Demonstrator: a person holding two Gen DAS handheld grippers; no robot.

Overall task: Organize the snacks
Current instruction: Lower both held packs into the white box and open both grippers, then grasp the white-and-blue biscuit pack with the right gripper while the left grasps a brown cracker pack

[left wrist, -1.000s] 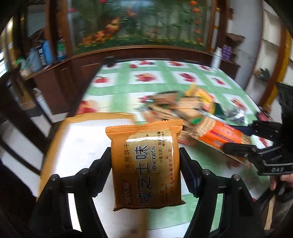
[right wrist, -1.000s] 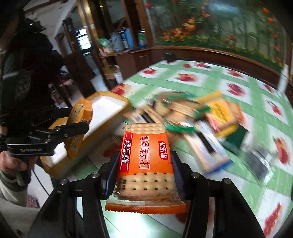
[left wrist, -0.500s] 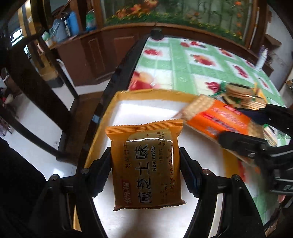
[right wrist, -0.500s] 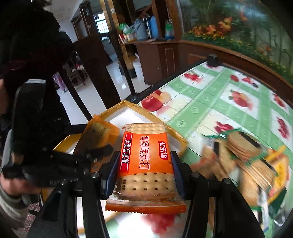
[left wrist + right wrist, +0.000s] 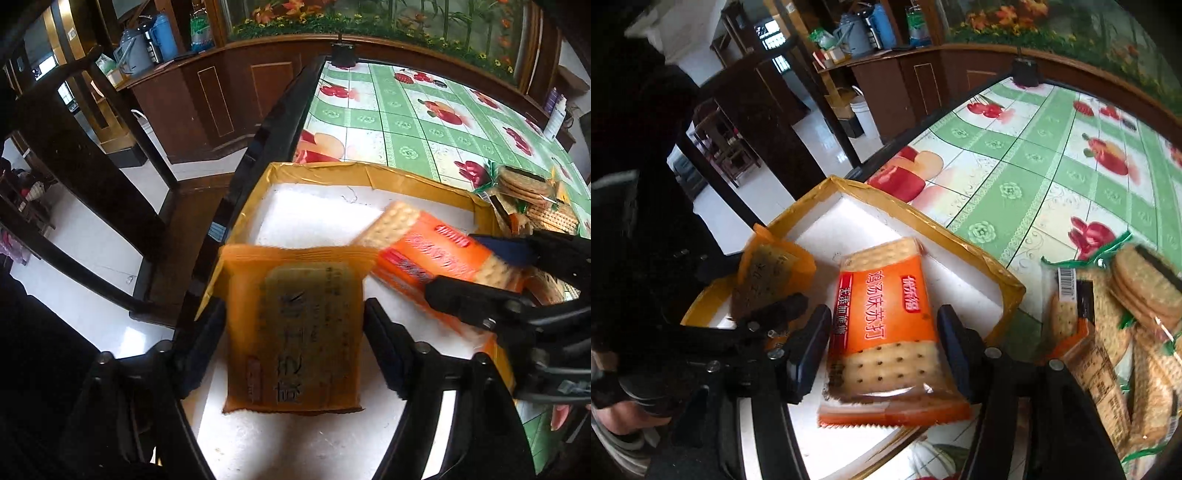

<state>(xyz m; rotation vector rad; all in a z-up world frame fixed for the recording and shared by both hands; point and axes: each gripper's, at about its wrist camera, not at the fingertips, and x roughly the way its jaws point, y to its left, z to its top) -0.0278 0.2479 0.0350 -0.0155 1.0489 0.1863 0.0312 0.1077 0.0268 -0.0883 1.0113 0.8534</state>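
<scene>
My left gripper (image 5: pixel 295 332) has its jaws parted around a yellow-brown biscuit pack (image 5: pixel 295 332), which is blurred and hangs over the white floor of the yellow-rimmed box (image 5: pixel 321 171). My right gripper (image 5: pixel 882 332) has its jaws parted beside an orange soda-cracker pack (image 5: pixel 882 317) that tilts over the box (image 5: pixel 905 212). The right gripper and orange pack also show in the left wrist view (image 5: pixel 439 254). The left gripper and the yellow-brown pack (image 5: pixel 768 273) show in the right wrist view.
A pile of biscuit packs (image 5: pixel 1126 317) lies on the green fruit-print tablecloth (image 5: pixel 1034 173) right of the box. The box sits at the table's left edge (image 5: pixel 280 125); dark chairs (image 5: pixel 81 147) and tiled floor lie beyond. A wooden cabinet (image 5: pixel 229 88) stands at the back.
Both grippers have moved lower over the box. Their jaws have opened, and both packs have slipped loose, the yellow-brown one blurring, the orange one tilting.
</scene>
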